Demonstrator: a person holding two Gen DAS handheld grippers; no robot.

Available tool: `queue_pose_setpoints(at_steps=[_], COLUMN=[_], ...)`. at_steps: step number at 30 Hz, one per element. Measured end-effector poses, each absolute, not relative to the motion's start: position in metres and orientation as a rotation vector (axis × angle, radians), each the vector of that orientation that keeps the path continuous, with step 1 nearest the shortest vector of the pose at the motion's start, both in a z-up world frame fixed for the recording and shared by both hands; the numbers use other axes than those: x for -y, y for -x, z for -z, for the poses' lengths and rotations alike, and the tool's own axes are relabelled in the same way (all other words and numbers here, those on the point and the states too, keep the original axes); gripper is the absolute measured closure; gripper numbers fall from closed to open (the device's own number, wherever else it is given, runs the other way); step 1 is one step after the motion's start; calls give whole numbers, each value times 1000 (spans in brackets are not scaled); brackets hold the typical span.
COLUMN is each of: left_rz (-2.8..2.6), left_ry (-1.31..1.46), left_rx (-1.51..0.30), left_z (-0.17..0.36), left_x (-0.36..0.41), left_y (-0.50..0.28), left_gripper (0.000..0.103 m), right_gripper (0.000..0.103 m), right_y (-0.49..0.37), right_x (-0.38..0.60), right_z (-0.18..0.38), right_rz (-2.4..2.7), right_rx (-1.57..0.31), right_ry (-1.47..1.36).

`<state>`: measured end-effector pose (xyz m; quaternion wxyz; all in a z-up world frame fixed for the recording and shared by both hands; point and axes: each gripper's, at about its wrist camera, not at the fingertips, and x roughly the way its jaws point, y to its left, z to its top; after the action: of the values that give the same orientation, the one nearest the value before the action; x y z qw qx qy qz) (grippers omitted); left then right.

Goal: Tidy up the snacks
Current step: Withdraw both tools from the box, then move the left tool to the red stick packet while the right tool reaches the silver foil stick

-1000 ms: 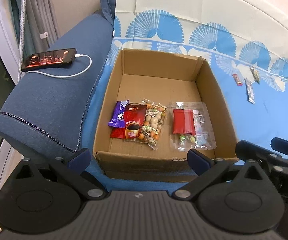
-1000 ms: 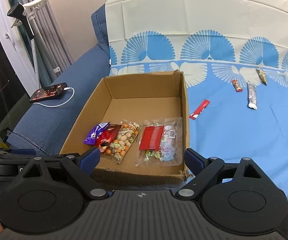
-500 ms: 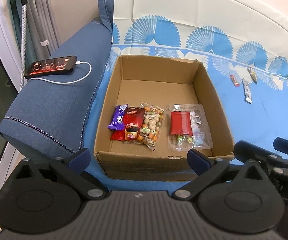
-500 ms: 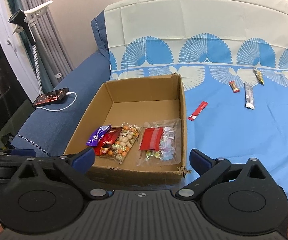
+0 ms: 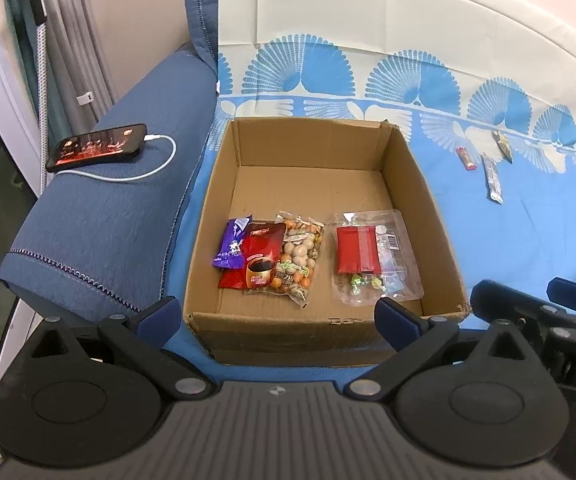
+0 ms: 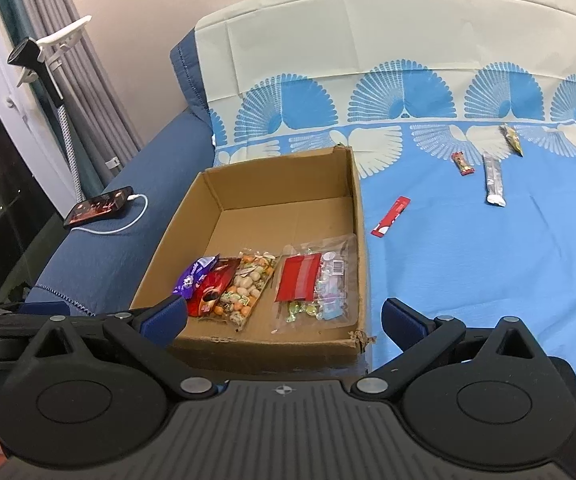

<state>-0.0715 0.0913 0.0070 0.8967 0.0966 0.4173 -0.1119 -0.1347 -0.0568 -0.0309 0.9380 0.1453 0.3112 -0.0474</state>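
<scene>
An open cardboard box (image 5: 315, 148) (image 6: 280, 172) sits on the blue sofa cover. Inside lie a purple packet (image 5: 232, 242), a red coffee packet (image 5: 258, 258), a bag of nuts (image 5: 299, 256) and a clear bag with a red packet (image 5: 371, 256) (image 6: 315, 280). Loose on the cover are a red stick (image 6: 391, 216), a small red bar (image 6: 462, 163), a silver stick (image 6: 494, 180) and a dark wrapper (image 6: 511, 140). My left gripper (image 5: 278, 314) is open and empty before the box's near wall. My right gripper (image 6: 284, 318) is open and empty, also at the near wall.
A phone (image 5: 96, 146) (image 6: 98, 206) with a white charging cable lies on the sofa's left armrest. A stand with a clamp (image 6: 44, 60) and curtains are at the far left. The right gripper's body (image 5: 543, 320) shows at the left wrist view's right edge.
Both grippers have drawn back and up a little from the box, so more of the sofa shows. Nothing was picked up or dropped.
</scene>
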Motion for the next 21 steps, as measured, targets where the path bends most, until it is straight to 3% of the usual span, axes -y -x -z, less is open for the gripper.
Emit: queue_pose_setpoints(at_steps=[21], left_rz=[351], left_ry=[-244], left_rx=[-899], left_z=[-19], left_x=[-7], left_y=[38], left_gripper=[0], right_gripper=[0], right_y=[160], right_x=[169], right_z=[38], right_rz=[352], right_rx=[-555], right_ry=[-399])
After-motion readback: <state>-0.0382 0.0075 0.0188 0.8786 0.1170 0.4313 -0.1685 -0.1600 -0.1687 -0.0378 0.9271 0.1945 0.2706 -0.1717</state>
